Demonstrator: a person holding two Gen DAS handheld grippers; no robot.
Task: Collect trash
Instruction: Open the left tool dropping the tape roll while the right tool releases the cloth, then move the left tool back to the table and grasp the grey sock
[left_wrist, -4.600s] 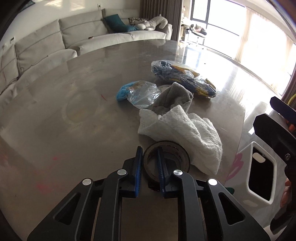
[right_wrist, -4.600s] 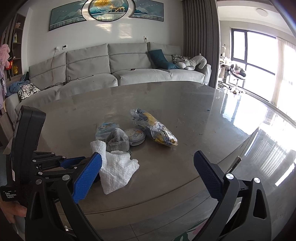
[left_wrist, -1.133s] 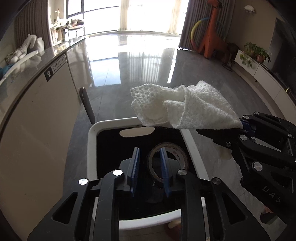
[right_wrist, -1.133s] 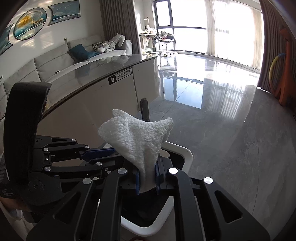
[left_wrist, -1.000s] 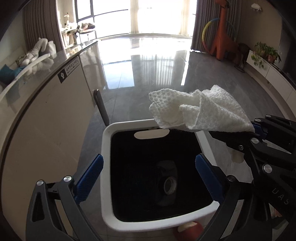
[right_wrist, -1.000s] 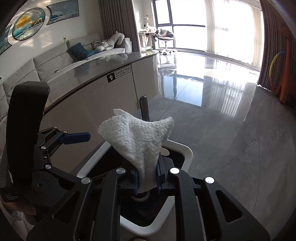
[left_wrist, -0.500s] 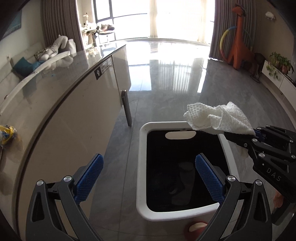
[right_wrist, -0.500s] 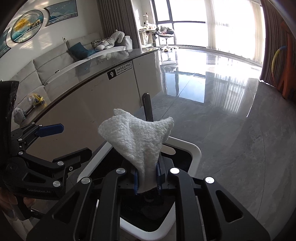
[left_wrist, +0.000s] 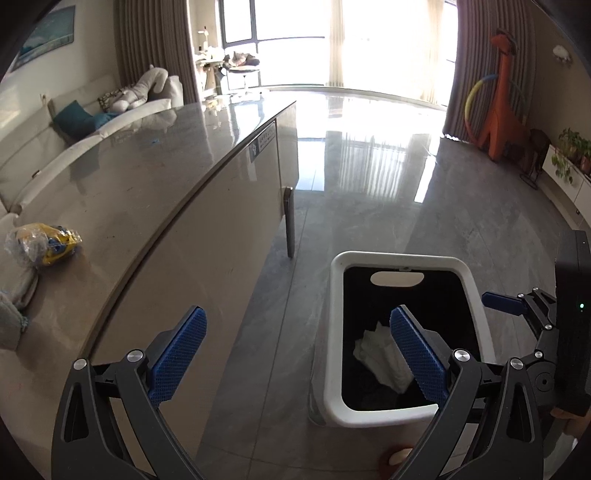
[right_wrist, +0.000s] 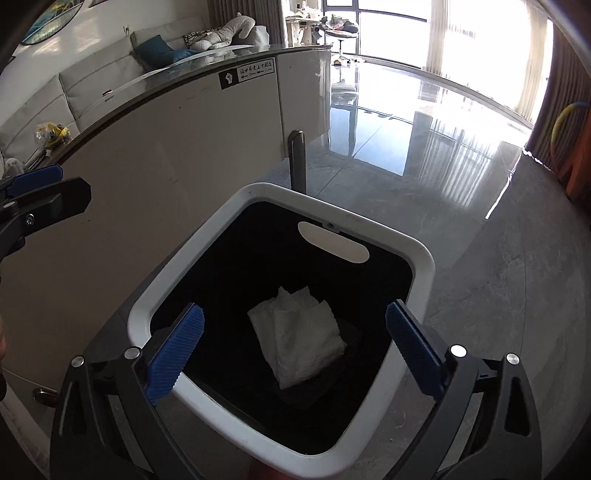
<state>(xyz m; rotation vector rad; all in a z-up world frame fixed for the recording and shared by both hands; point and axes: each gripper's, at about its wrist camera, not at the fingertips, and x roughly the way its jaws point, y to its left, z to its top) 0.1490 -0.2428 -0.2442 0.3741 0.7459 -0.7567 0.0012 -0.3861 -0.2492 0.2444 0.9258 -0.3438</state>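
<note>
White crumpled paper towel now lies inside white-rimmed black bin, dropped; right gripper and left gripper both spread, empty. Yellow-blue plastic wrapper remains on grey table.

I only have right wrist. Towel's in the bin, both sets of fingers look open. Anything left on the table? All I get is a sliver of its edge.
Observer: Yes. The left wrist view shows a clear bag with yellow and blue contents lying on the table.
Operator: Only that?
Observer: No. A grey cloth item sits at the frame's left edge, nearer the camera than the bag; it is cut off, so I can't tell what it is.
Operator: Is left carrying anything?
Observer: No. The left gripper is wide open with nothing between its fingers. It points at the floor between the table and the bin, where the white towel lies.
</note>
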